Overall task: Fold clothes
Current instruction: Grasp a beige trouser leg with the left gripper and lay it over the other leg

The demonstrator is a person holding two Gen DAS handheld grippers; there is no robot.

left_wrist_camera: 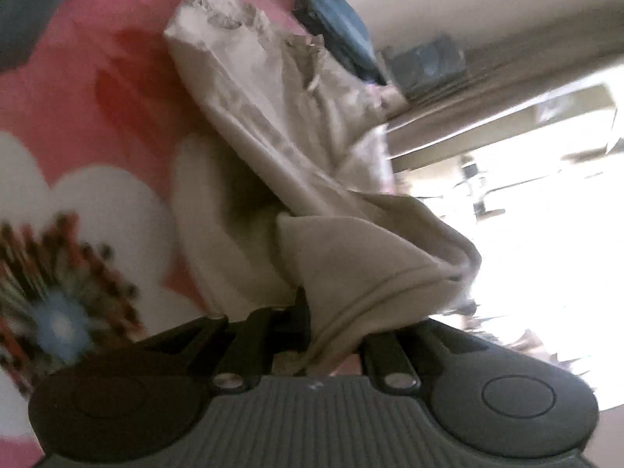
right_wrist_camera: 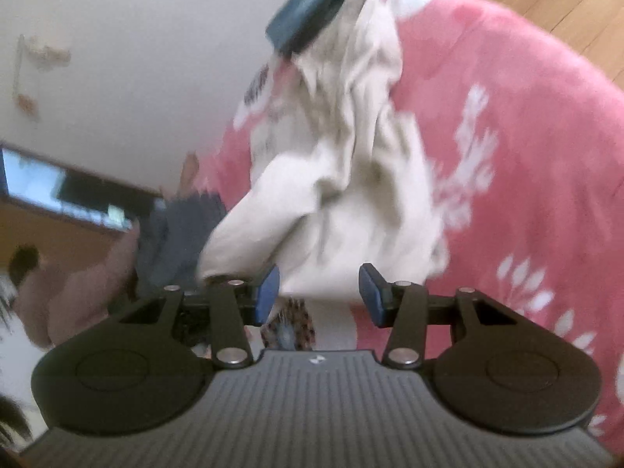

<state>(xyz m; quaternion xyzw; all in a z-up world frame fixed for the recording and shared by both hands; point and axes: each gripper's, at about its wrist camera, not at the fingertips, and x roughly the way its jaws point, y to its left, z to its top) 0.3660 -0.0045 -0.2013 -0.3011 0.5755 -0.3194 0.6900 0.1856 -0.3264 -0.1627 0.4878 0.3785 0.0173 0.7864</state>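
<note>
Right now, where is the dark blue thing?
The dark blue folded thing lies at the far end of the beige garment, on the pink flowered blanket near the wall, top centre in both views.

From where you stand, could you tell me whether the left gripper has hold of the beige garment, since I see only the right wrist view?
Observer: Yes, the left gripper is shut on a hemmed edge of the beige garment.
Operator: Thank you. Is that edge lifted?
Observer: It looks raised off the pink floral bedspread, throwing a shadow below.
Operator: And what lies beyond the garment?
Observer: A dark blue folded item at its far end, with a bright window area past the bed.
</note>
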